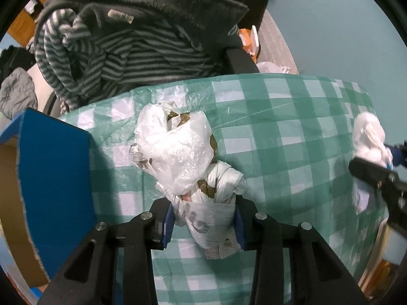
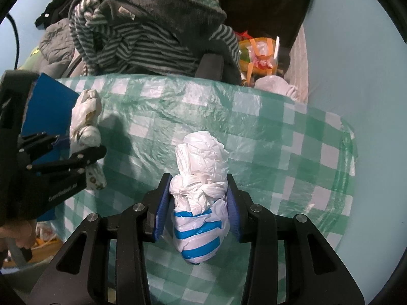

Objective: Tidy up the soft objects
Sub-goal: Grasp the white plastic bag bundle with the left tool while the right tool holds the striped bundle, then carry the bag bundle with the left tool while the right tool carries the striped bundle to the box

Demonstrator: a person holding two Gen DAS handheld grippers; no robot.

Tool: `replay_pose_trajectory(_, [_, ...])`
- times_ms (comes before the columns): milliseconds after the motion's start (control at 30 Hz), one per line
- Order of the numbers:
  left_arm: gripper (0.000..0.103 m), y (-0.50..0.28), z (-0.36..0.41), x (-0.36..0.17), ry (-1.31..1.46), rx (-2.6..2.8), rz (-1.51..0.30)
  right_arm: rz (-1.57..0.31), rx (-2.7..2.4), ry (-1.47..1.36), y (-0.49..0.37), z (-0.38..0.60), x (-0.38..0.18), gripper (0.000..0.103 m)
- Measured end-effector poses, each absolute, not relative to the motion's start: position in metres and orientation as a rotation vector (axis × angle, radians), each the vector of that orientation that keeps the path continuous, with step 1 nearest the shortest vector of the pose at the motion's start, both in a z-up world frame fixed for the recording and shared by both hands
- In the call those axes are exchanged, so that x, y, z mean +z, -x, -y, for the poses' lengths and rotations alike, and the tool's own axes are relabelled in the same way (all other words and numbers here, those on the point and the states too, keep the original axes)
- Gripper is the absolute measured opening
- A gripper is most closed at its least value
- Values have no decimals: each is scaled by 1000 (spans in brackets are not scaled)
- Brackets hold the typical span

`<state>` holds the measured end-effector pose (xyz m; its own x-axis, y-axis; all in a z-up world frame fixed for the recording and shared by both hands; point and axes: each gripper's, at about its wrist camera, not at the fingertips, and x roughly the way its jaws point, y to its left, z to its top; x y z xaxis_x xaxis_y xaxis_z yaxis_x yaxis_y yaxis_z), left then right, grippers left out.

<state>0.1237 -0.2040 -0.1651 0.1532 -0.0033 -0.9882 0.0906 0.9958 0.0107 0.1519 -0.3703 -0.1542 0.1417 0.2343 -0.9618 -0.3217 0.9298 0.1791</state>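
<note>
My left gripper (image 1: 204, 225) is shut on a knotted white plastic bag bundle (image 1: 178, 152) with grey print and olive patches, held over the green checked tablecloth (image 1: 292, 139). My right gripper (image 2: 197, 212) is shut on a knotted white plastic bag with blue stripes (image 2: 201, 203), also over the cloth. In the right wrist view the left gripper (image 2: 58, 162) and its bundle (image 2: 85, 124) show at the left. In the left wrist view the right gripper (image 1: 381, 178) and its bag (image 1: 368, 137) show at the far right.
A blue-sided cardboard box (image 1: 51, 172) stands at the table's left; it also shows in the right wrist view (image 2: 48, 106). A chair behind holds a grey fleece and striped clothes (image 1: 132, 45). An orange-handled bag of items (image 2: 259, 53) sits behind right. Light blue walls surround.
</note>
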Motion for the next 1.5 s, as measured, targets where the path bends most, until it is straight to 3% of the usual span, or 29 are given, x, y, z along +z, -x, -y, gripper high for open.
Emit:
replay_pose_trajectory(633, [39, -87, 176, -75, -113, -154, -1260, -1311, 416, 107, -132, 336, -97, 40])
replay_pose_trajectory(1500, [39, -37, 70, -32, -65, -73, -1198, -1265, 536, 159, -99, 221, -49, 40])
